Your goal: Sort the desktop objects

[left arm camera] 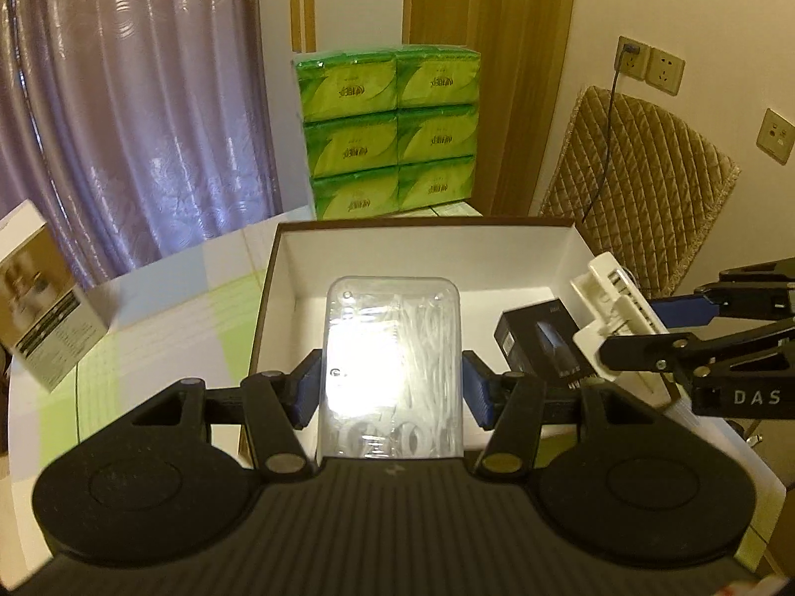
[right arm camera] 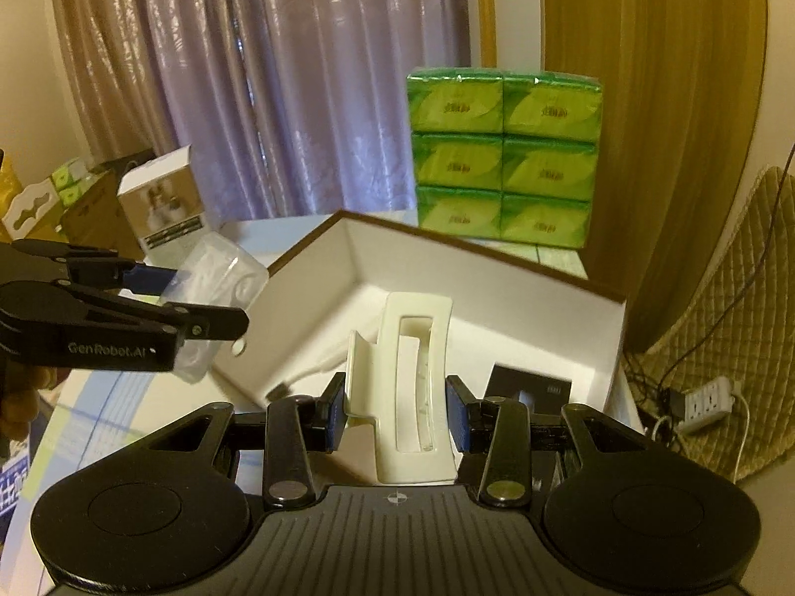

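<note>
Left wrist view: the left gripper [left arm camera: 392, 385] grasps a clear case [left arm camera: 392, 372] by its sides, long axis pointing forward, above the open box [left arm camera: 422, 238]. Right wrist view: the right gripper [right arm camera: 396, 409] clamps a white clip [right arm camera: 412, 387] pointing forward over the box, where a black packet [right arm camera: 531, 390] lies.

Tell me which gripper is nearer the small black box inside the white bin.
Right. The right gripper, shut on the cream hair clip, hangs at the bin's right side just beside the black box. The left gripper, holding the clear plastic case, sits further left.
</note>
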A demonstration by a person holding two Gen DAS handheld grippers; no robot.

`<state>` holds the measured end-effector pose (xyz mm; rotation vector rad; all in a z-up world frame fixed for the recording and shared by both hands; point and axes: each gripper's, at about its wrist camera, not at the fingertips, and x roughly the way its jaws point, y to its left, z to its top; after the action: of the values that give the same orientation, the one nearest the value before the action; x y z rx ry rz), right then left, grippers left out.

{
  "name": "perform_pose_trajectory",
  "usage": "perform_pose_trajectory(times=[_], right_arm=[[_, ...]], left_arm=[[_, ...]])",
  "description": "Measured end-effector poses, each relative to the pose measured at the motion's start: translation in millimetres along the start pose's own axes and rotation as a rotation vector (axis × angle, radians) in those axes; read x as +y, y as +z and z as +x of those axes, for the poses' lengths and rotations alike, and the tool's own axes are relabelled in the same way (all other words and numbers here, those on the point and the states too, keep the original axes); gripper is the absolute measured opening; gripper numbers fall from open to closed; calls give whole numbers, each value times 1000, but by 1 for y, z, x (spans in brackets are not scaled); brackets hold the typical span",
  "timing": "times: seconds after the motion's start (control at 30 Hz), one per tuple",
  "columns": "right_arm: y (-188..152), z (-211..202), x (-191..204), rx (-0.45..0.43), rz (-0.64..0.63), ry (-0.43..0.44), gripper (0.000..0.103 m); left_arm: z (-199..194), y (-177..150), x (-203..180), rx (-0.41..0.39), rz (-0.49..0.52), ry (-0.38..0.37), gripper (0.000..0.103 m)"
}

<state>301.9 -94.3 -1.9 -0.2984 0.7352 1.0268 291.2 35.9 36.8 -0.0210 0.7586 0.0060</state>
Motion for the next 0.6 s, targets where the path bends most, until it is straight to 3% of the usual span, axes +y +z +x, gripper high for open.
perform_pose_trajectory(times=[0.23, 0.6], right_arm=[[17, 40, -15, 36, 19, -17, 38], [2, 115, -34, 196, 82, -25, 38]], left_arm=[[46, 24, 6, 41, -6, -2, 52], [133, 9, 19, 250, -52, -28, 52]])
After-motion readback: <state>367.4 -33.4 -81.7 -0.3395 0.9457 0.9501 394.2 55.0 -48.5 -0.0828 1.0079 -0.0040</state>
